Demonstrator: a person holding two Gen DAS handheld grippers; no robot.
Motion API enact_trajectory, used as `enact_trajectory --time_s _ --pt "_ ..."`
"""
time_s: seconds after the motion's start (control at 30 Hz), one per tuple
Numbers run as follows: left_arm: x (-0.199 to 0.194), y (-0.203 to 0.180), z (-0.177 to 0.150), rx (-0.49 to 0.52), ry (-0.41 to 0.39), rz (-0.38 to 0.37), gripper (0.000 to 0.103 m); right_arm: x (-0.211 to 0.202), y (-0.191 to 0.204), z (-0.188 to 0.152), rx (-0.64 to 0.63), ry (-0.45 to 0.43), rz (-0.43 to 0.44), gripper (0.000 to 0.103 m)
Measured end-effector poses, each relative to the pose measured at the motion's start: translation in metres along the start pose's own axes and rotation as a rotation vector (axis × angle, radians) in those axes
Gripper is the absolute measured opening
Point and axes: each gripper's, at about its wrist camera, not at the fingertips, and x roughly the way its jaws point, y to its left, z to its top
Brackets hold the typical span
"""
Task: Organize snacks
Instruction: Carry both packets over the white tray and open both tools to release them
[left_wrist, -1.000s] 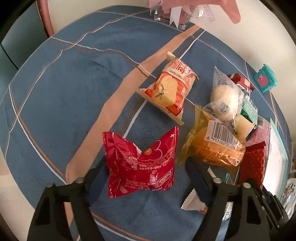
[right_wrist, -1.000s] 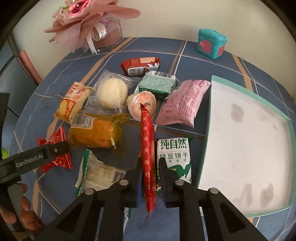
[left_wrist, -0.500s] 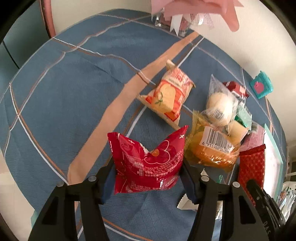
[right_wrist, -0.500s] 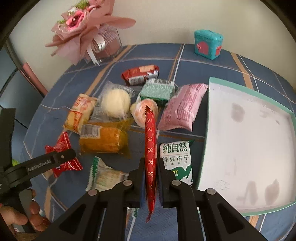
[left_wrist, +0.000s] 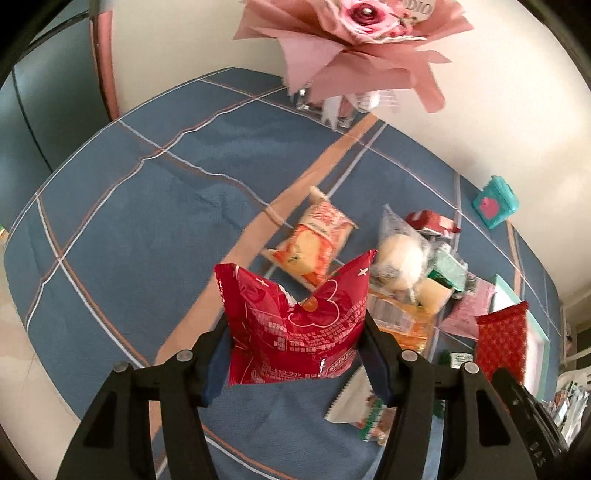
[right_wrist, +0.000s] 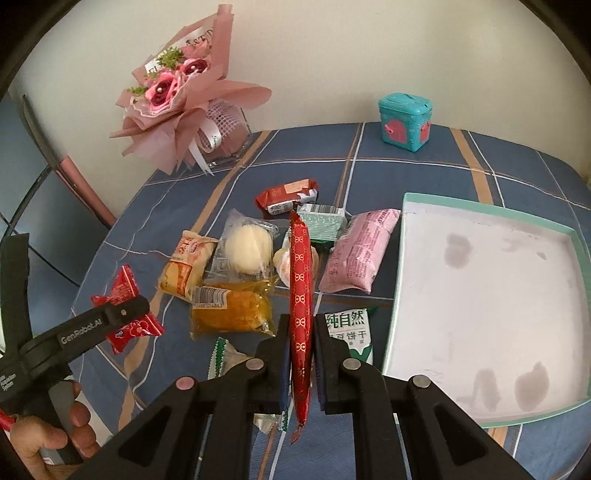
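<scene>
My left gripper (left_wrist: 295, 350) is shut on a red puffy snack bag (left_wrist: 295, 321) and holds it above the blue tablecloth; the bag also shows in the right wrist view (right_wrist: 127, 308). My right gripper (right_wrist: 301, 354) is shut on a flat red patterned packet (right_wrist: 301, 291), held edge-on above the pile; it also shows in the left wrist view (left_wrist: 502, 339). The white tray with a teal rim (right_wrist: 487, 295) lies to the right and holds nothing. Several snacks lie in a pile left of the tray: a pink packet (right_wrist: 360, 254), an orange bag (right_wrist: 186, 267), a yellow cake packet (right_wrist: 236, 312).
A pink flower bouquet in a glass vase (right_wrist: 184, 110) stands at the back left. A small teal box (right_wrist: 404, 120) stands at the back. A green-and-white biscuit packet (right_wrist: 349, 332) and a white packet (right_wrist: 225, 362) lie near my right gripper. The table edge runs on the left.
My left gripper closed on the red puffy bag and lifted it off the cloth. My right gripper rose and drew back with the flat red packet.
</scene>
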Motion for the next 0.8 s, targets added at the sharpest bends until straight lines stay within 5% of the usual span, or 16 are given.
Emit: enact_trajectory --time_s 0.2,0.8 --pt "-0.007 -0.043 -0.005 0.092 -0.013 -0.031 0.064 -0.006 -0.022 0.004 0.052 -0.016 -0.025 0.012" --pt "-0.009 -0.201 -0.036 0.461 -0.015 -0.126 0.064 -0.052 -0.176 0.002 0.366 -0.082 -0.236 0.012"
